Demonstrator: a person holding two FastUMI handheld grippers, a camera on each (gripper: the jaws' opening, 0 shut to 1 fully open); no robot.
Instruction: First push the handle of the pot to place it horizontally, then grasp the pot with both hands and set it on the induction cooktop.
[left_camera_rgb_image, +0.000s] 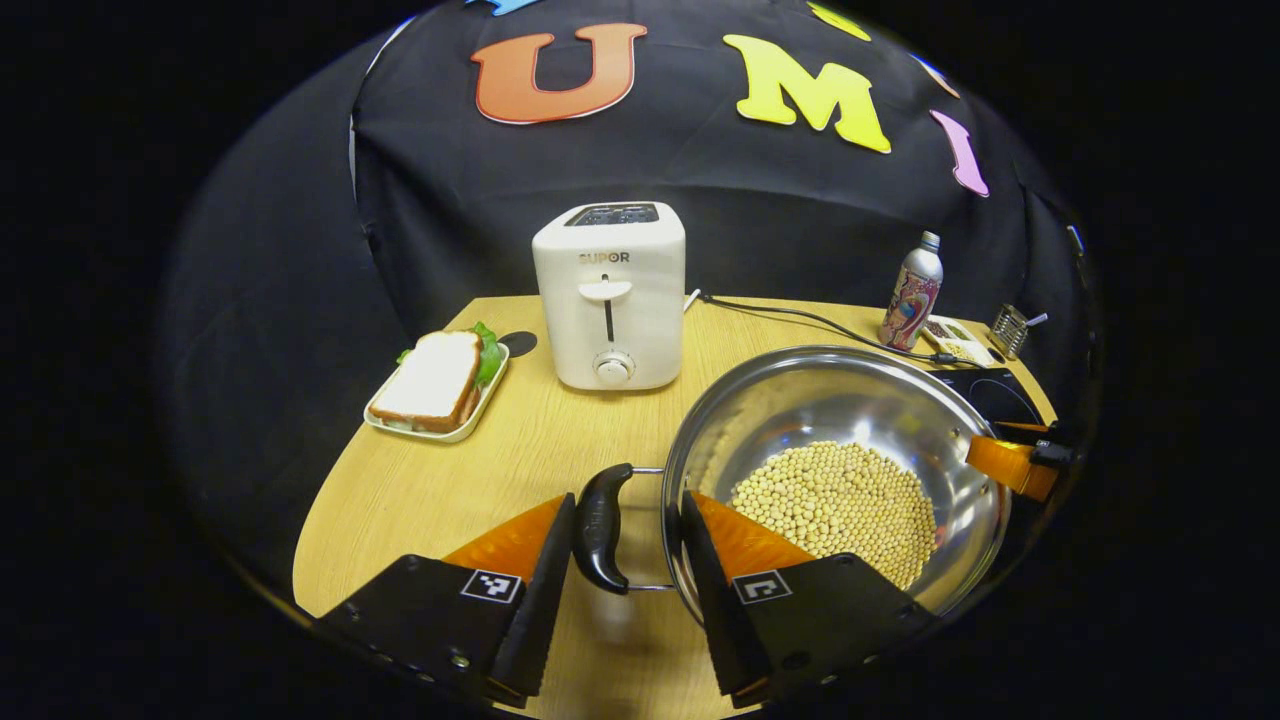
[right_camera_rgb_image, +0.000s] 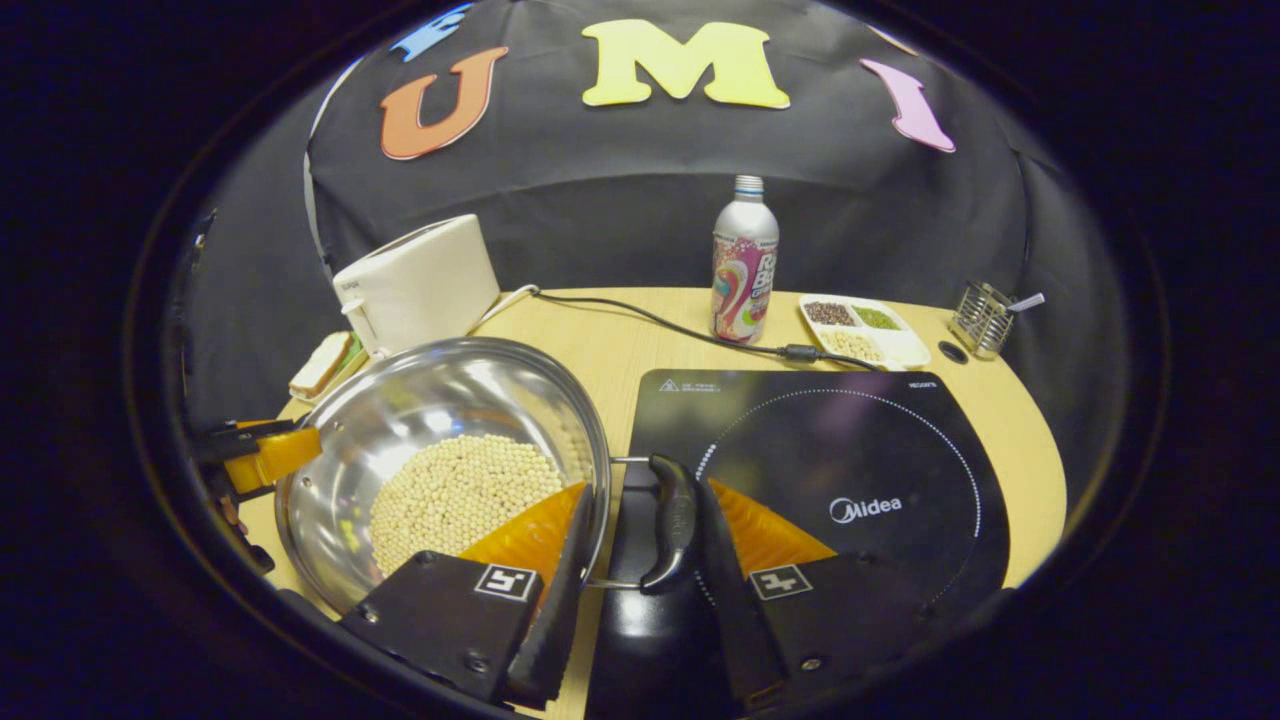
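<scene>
A steel pot (left_camera_rgb_image: 820, 400) holding soybeans (left_camera_rgb_image: 835, 500) hangs between both grippers, left of the black induction cooktop (right_camera_rgb_image: 850, 450). My left gripper (left_camera_rgb_image: 625, 560) clamps one side: one finger lies against the black handle (left_camera_rgb_image: 598, 525), the other sits inside the pot wall. My right gripper (right_camera_rgb_image: 640, 550) holds the opposite side of the pot (right_camera_rgb_image: 440, 400) the same way, with its handle (right_camera_rgb_image: 670, 520) over the cooktop's left edge. The right gripper (left_camera_rgb_image: 1010, 462) shows at the pot's far rim in the left gripper view. The left gripper (right_camera_rgb_image: 265, 455) appears in the right gripper view.
A white toaster (left_camera_rgb_image: 610, 295) and a plate with a sandwich (left_camera_rgb_image: 440, 385) stand at the table's back left. Behind the cooktop are a bottle (right_camera_rgb_image: 745, 260), a divided tray of grains (right_camera_rgb_image: 865, 330), a wire holder (right_camera_rgb_image: 982, 318) and a black cable (right_camera_rgb_image: 650, 320).
</scene>
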